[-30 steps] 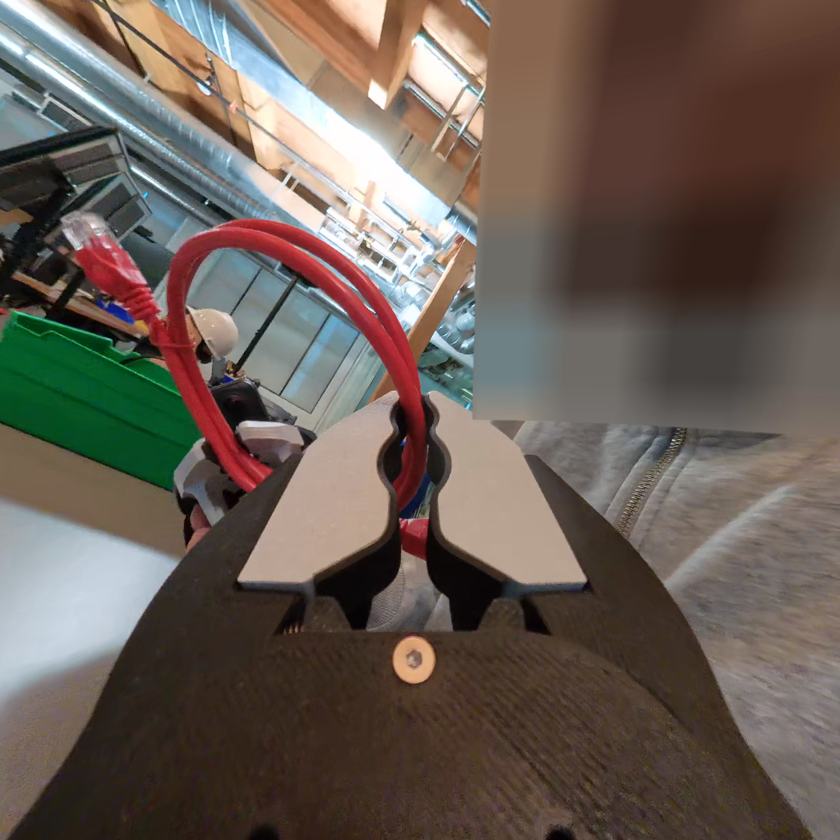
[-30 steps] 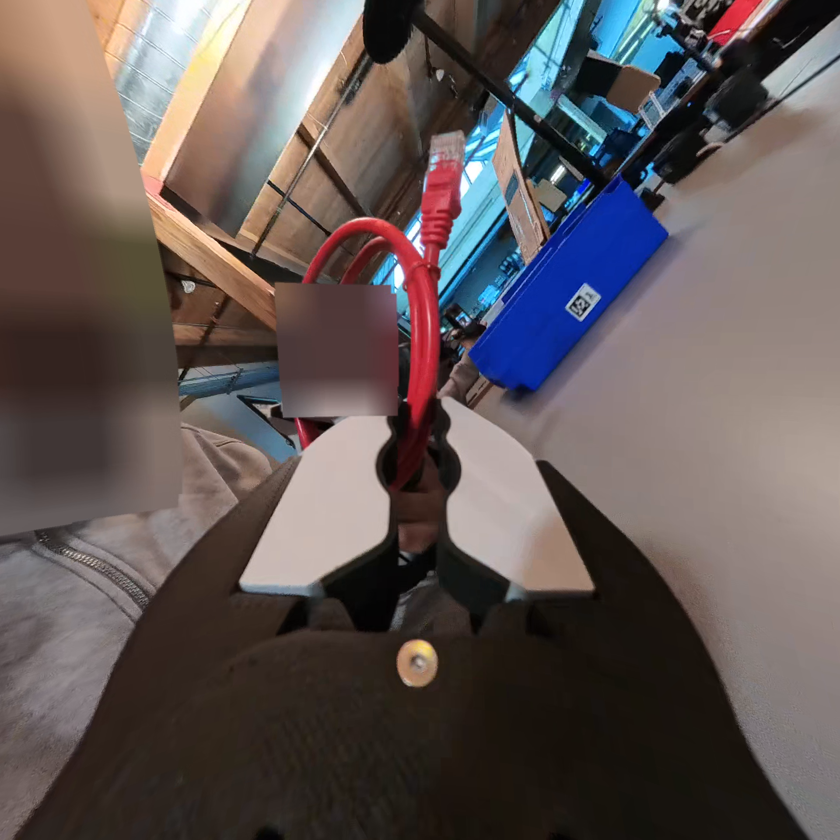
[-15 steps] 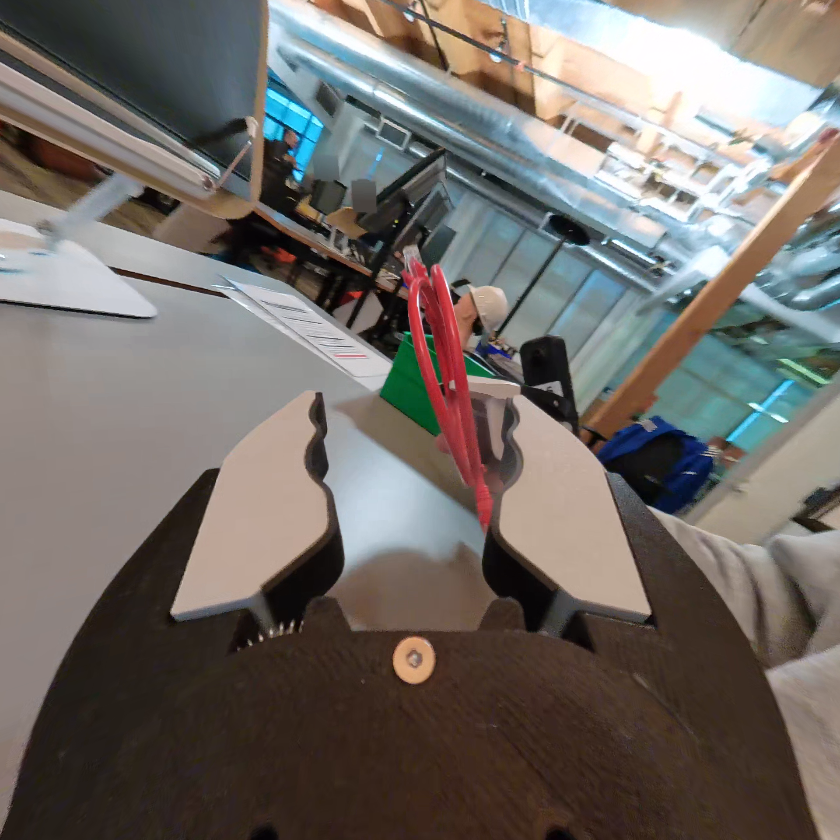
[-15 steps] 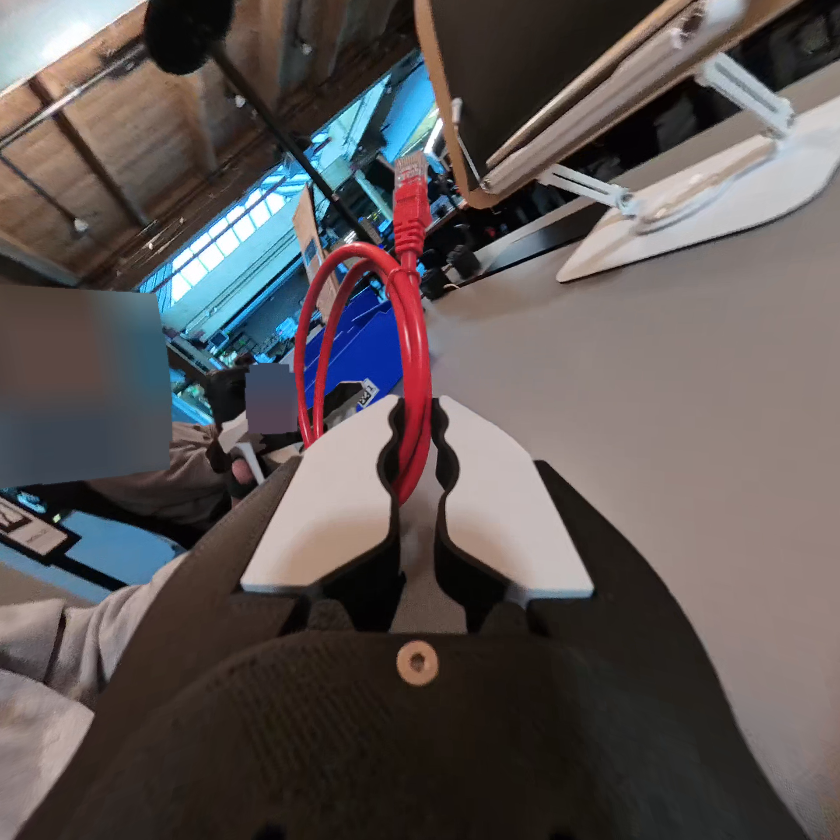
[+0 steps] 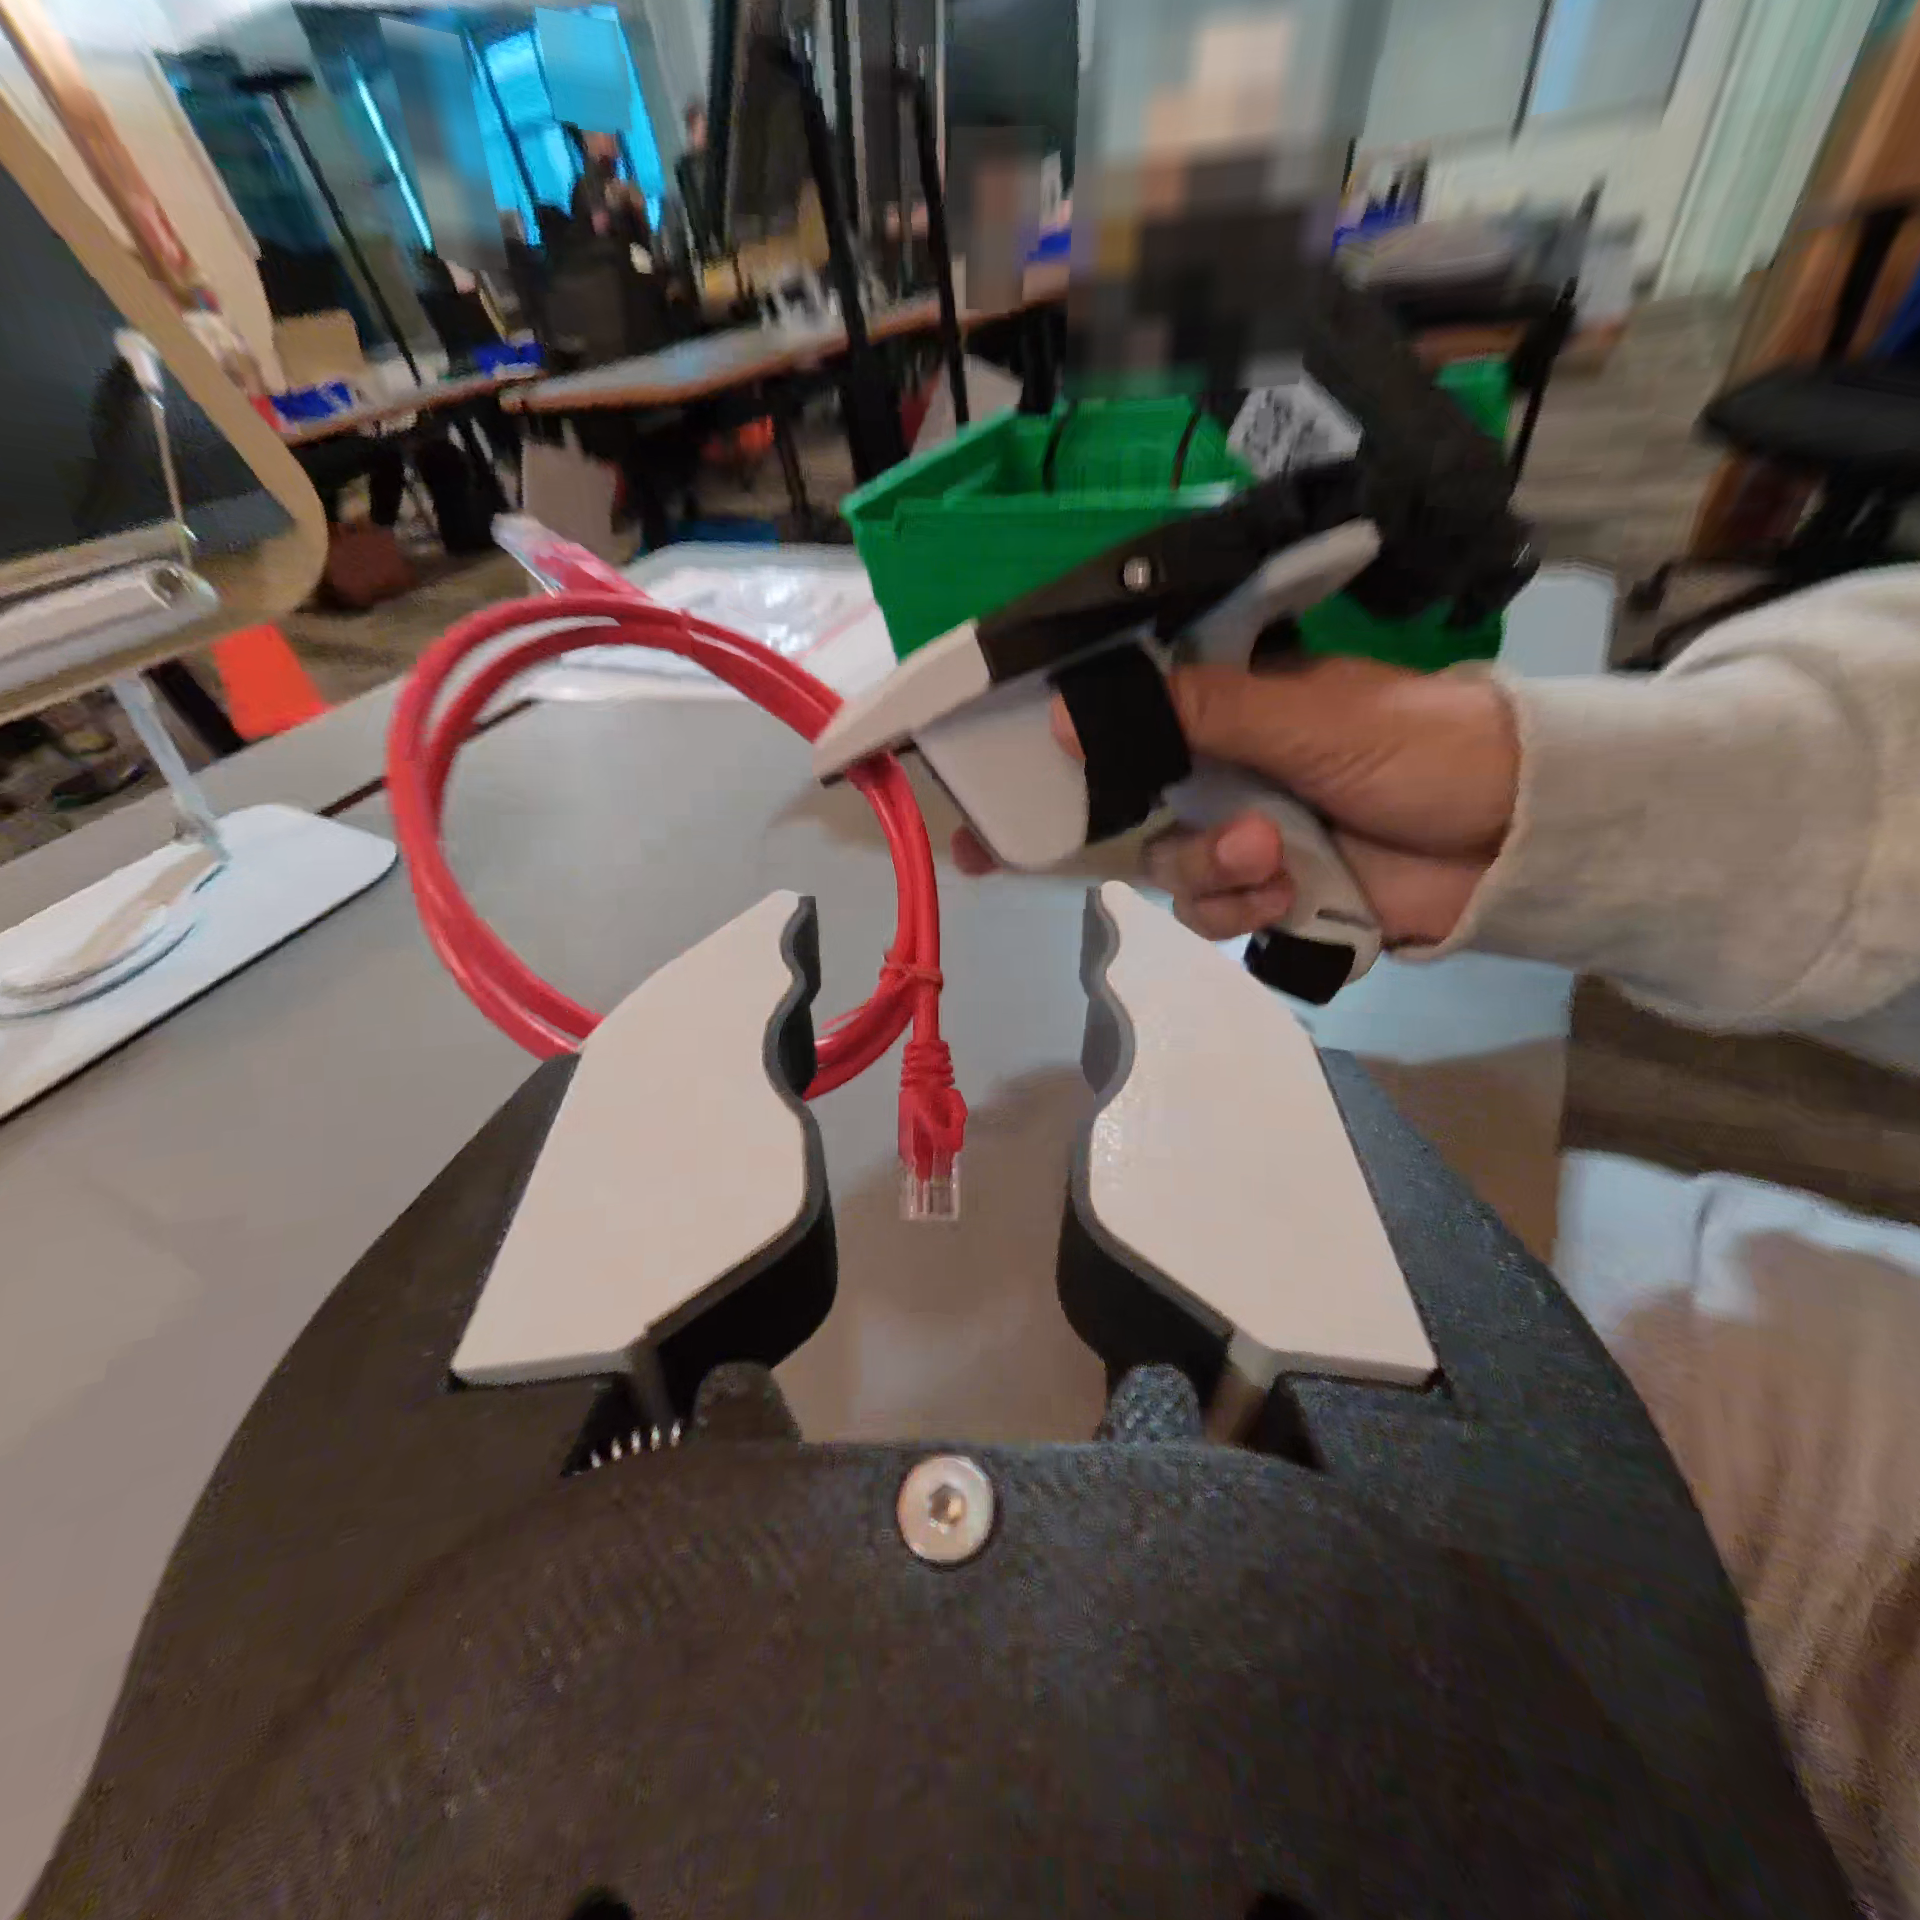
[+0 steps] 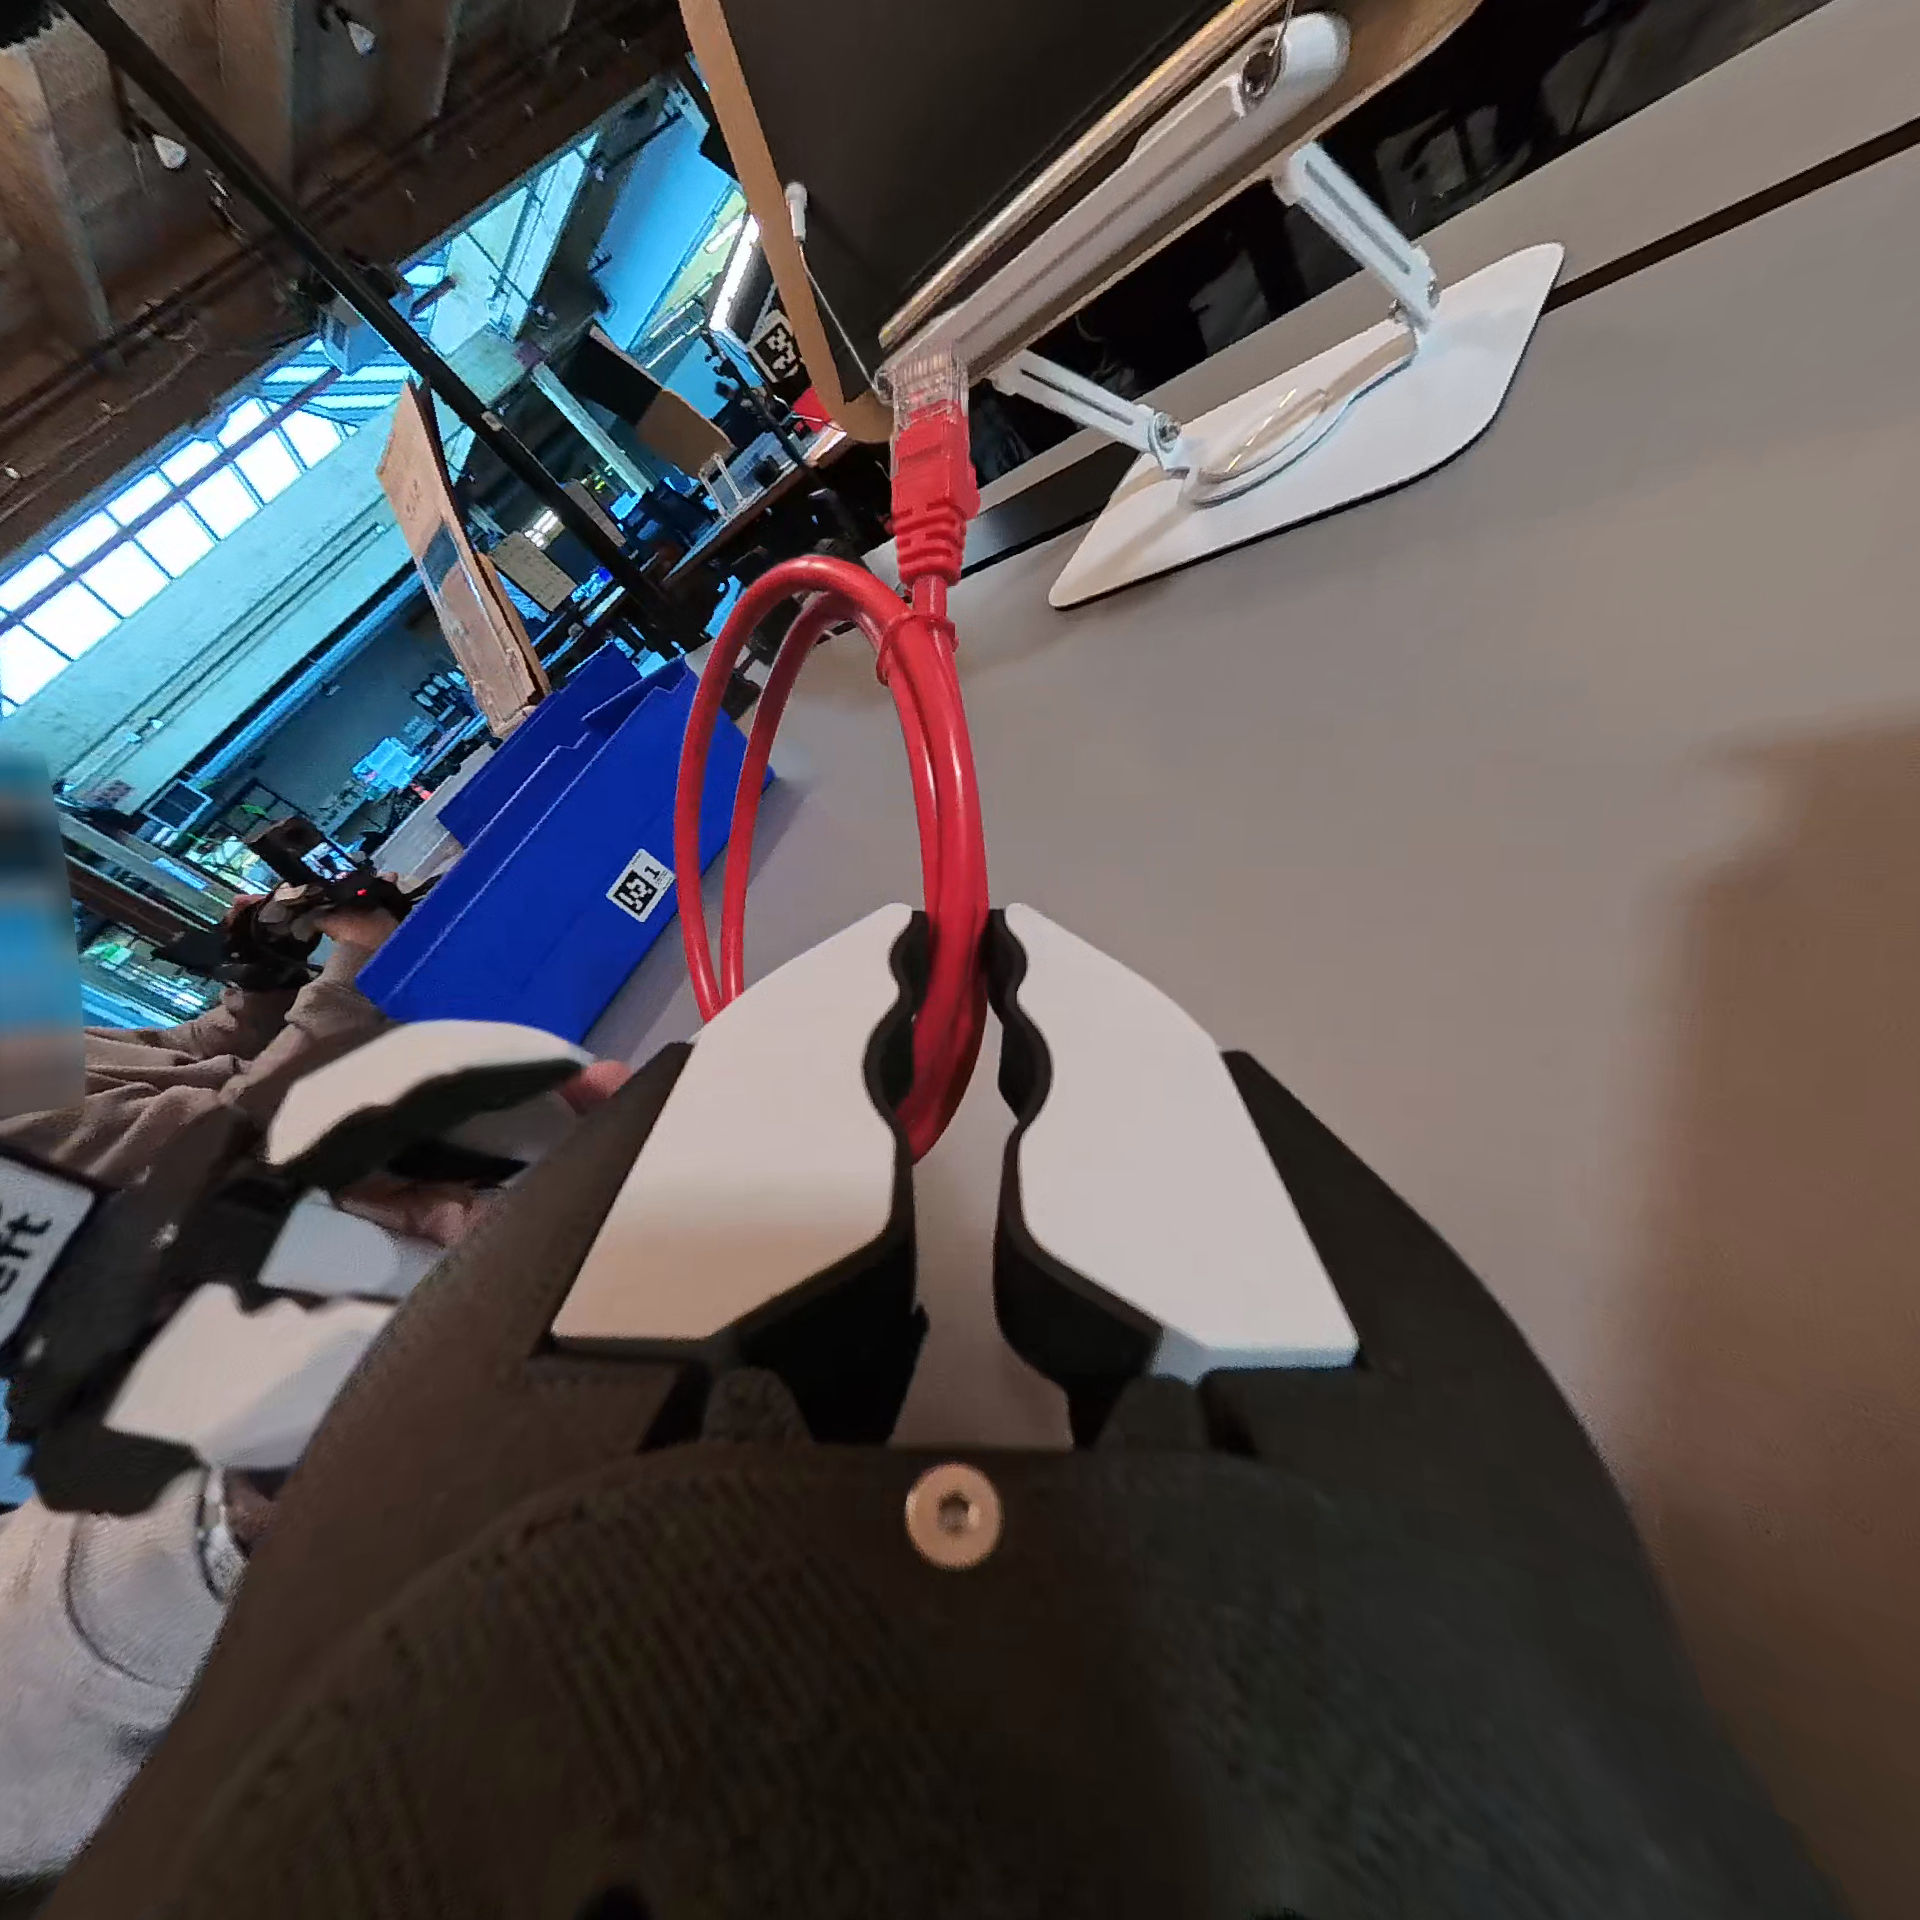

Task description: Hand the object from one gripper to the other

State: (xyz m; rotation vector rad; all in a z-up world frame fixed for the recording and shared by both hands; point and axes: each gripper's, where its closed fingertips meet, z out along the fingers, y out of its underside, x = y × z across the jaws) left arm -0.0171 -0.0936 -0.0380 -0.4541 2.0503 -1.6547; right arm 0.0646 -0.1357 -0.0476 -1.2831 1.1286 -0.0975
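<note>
We see a red network cable (image 5: 665,831) coiled into a tied loop, pinched in the right claw (image 6: 951,971) and held above the grey surface (image 6: 1455,831), one clear-tipped plug pointing up, one dangling.

Even indoor light filled both views, with cool blue daylight from the windows (image 6: 135,582) at the upper left. The left wrist view was smeared, probably by motion, and its background was soft. Wide-angle bending curved the edges. A soft brown shadow (image 6: 1714,1039) lay across the table (image 6: 1351,790).
</note>
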